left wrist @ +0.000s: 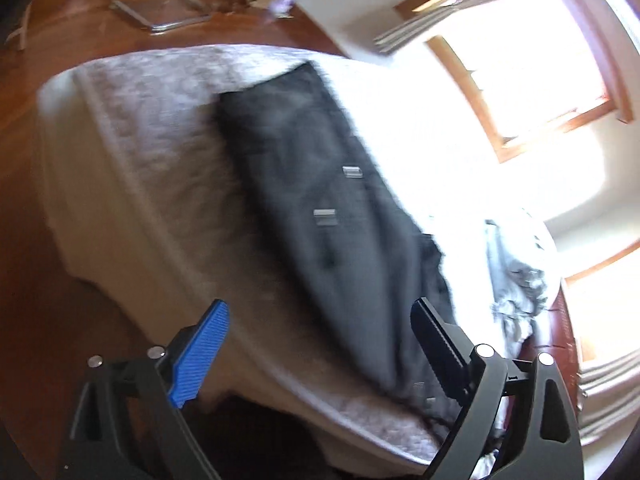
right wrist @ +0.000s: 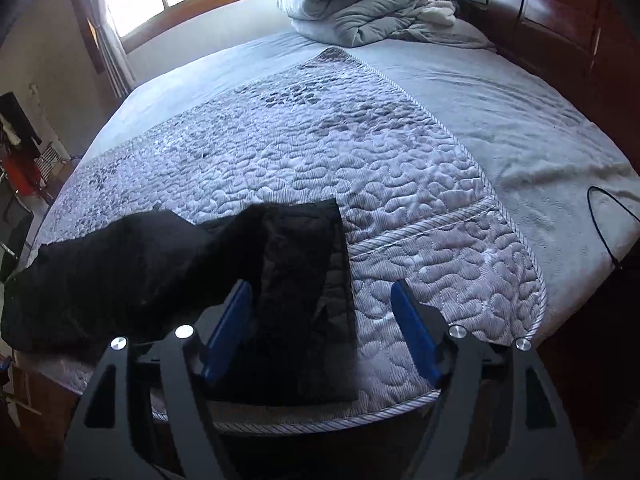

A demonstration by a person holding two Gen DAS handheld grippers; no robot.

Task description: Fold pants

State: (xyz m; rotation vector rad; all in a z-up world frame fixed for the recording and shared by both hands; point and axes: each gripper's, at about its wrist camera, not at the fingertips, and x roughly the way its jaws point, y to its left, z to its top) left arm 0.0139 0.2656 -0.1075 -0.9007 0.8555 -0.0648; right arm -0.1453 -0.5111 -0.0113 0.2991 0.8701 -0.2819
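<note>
Both tools gape empty over dark pants (right wrist: 280, 300); only right view shows duvet (right wrist: 360, 4)

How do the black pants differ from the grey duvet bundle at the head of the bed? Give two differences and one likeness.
The pants are black; the duvet is pale grey. The pants lie fairly flat on the quilted cover at the near edge; the duvet sits heaped up by the headboard. Both are soft fabric resting on the bed, untouched by either tongs.
</note>
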